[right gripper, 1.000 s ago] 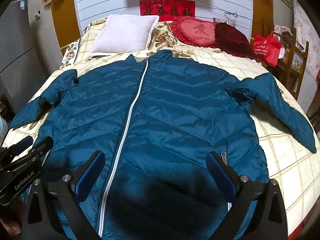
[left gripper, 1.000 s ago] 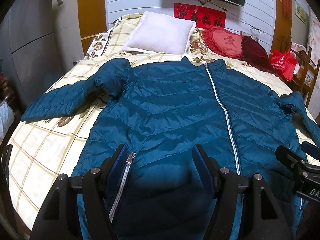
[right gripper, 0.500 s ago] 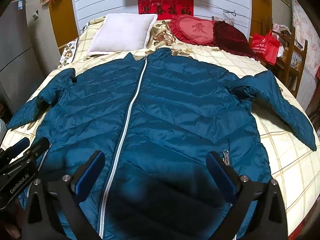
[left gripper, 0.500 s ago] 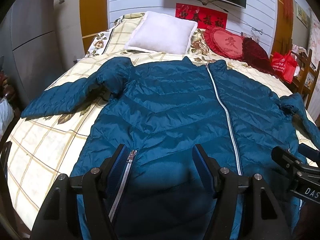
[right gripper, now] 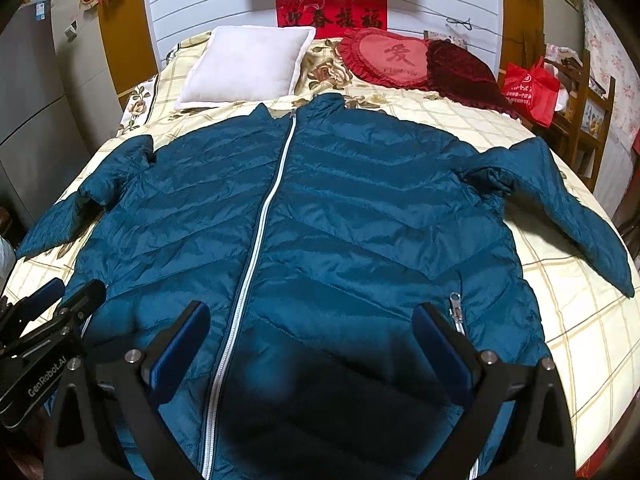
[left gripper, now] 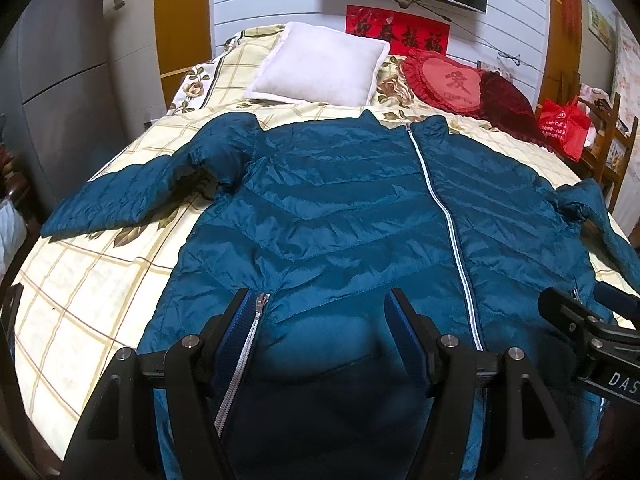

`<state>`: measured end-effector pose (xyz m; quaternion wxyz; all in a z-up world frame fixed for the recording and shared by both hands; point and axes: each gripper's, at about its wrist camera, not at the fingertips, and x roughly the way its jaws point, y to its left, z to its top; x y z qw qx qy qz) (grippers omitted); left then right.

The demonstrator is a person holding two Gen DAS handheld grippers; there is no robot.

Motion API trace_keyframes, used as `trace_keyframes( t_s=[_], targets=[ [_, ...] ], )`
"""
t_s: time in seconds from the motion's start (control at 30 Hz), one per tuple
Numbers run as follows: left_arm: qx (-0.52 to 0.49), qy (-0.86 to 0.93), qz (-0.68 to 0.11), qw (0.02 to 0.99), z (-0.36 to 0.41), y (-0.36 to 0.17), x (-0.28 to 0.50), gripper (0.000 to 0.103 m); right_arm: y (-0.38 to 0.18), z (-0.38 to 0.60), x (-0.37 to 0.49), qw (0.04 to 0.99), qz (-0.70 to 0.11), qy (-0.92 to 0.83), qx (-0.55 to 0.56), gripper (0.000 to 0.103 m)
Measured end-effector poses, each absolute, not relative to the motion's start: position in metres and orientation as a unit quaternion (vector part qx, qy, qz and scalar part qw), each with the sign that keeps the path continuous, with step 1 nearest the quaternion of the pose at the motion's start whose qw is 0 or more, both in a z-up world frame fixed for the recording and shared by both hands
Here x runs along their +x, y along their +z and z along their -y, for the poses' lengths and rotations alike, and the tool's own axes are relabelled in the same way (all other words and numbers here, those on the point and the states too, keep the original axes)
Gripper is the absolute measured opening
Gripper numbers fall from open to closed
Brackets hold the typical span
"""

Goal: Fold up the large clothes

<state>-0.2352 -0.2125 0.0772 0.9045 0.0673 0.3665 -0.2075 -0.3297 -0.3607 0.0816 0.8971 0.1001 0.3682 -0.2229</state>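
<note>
Teal quilted jacket (right gripper: 332, 216) spread front-up and zipped on the checked bed (right gripper: 580, 320), collar far, hem near, both sleeves splayed outward. Left gripper (left gripper: 324, 304) and right gripper (right gripper: 312, 320) hover over the near hem, jaws wide, nothing between them. The shell looks light, puffy and slick, likely to slide and spring back; whether its hem is elasticated cannot be judged. Best holds: a sleeve cuff (right gripper: 616, 280) or the hem's outer corners, pinching both layers.
</note>
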Motion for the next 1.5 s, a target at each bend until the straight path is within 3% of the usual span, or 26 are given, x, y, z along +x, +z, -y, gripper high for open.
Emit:
trace_keyframes(
  t_s=[1.5],
  targets=[
    [0.073,-0.223,-0.379,0.895,0.206,0.079,-0.259,0.062,0.088,0.342,-0.353,0.904,-0.357,-0.223,0.07,0.102]
  ],
)
